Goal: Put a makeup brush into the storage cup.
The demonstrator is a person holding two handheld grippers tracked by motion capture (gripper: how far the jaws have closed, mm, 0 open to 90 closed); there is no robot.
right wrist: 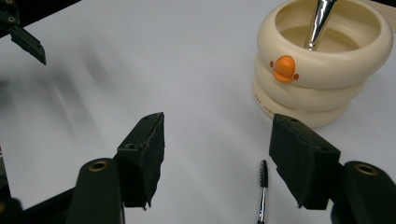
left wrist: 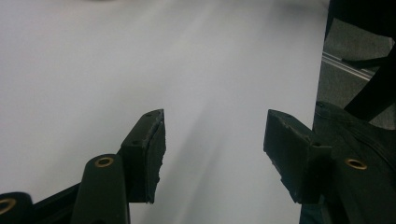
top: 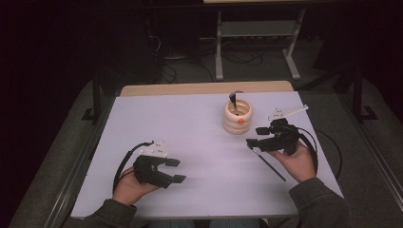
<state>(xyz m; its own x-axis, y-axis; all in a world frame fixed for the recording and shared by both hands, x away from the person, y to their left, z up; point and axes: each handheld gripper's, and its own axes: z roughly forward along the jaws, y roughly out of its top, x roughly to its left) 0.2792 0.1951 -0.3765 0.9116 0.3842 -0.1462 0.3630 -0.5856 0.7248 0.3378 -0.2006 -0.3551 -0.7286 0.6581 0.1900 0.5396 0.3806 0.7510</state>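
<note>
From the high view we see the left gripper resting low over the white table at its near left, its 2 jaws apart with nothing between them; the right gripper sits at the near right, jaws also apart and empty, just beside the cream ringed holder, which stands upright toward the far right with a dark-handled tool leaning inside it; a thin black brush lies flat on the table, running from under the right gripper toward the person's right hand. In the left gripper view we see the left gripper with its jaws spread over bare white surface. In the right gripper view we see the right gripper with jaws wide apart; the brush lies on the table between them, touching neither pad, its bristled tip pointing toward the holder; the holder shows 3 stacked rings, an orange knob and a silvery tool stem inside.
</note>
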